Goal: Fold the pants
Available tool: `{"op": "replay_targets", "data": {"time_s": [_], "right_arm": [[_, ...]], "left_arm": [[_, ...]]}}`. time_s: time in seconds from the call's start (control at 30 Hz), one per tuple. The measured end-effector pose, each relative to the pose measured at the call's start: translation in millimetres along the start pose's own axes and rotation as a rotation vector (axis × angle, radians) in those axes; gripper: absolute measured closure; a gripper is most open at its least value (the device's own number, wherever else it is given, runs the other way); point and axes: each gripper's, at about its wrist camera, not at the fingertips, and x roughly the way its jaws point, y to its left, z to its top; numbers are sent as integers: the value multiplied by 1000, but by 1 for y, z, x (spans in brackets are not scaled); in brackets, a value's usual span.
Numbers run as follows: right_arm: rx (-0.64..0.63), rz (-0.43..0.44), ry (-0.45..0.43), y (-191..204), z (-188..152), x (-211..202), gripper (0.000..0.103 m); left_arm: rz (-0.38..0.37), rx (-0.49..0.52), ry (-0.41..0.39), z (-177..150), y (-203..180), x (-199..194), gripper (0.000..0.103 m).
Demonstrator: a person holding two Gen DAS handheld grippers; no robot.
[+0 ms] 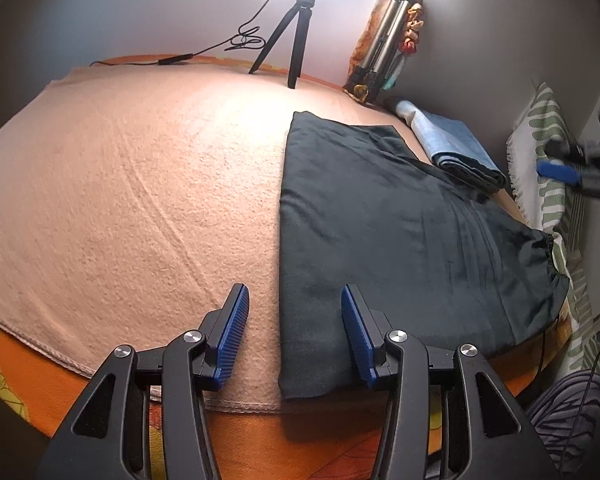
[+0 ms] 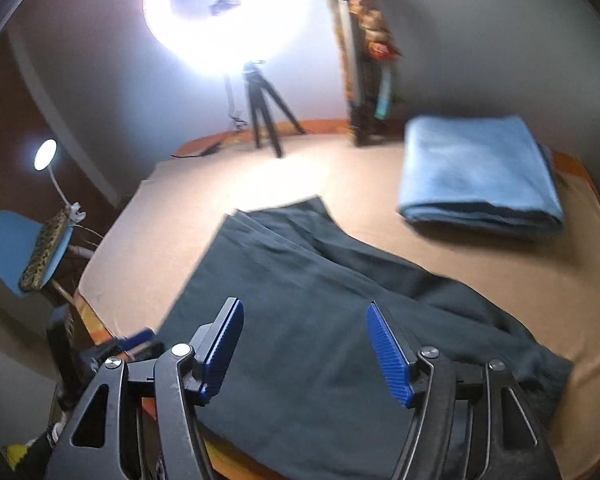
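Note:
Dark pants lie flat on a peach blanket, folded leg over leg, with the gathered waistband at the right. My left gripper stands open above the pants' near left edge, with nothing pressed between its blue pads. Blurred at the far right of the left wrist view, the right gripper hangs beyond the waistband end. In the right wrist view the pants stretch away under my right gripper, which is open wide and holds nothing. The left gripper shows blurred at the lower left.
A folded blue cloth lies on the blanket beside the pants. At the far edge stand a black tripod with a ring light and a folded tripod in a patterned bag. A blue chair stands beside the bed.

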Motion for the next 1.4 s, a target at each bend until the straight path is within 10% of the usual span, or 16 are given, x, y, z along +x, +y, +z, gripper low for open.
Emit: {"op": "replay_targets", "data": {"time_s": [0.43,0.83,1.1,1.4], "right_arm": [[-85,32,-45,73,24,56,34],[-82,54,163,114,58,137,32],[-62,8,291,133,65,200,32],[-193,-205,375,169,61,245,36]], "left_arm": [[-33,10,8,-4,0,2,56],[-110,-24,1,-4,2,6,64],[-156,-67,-19,-8,5,8,89],[-185,-33,-38,-7,-4,3,91]]}}
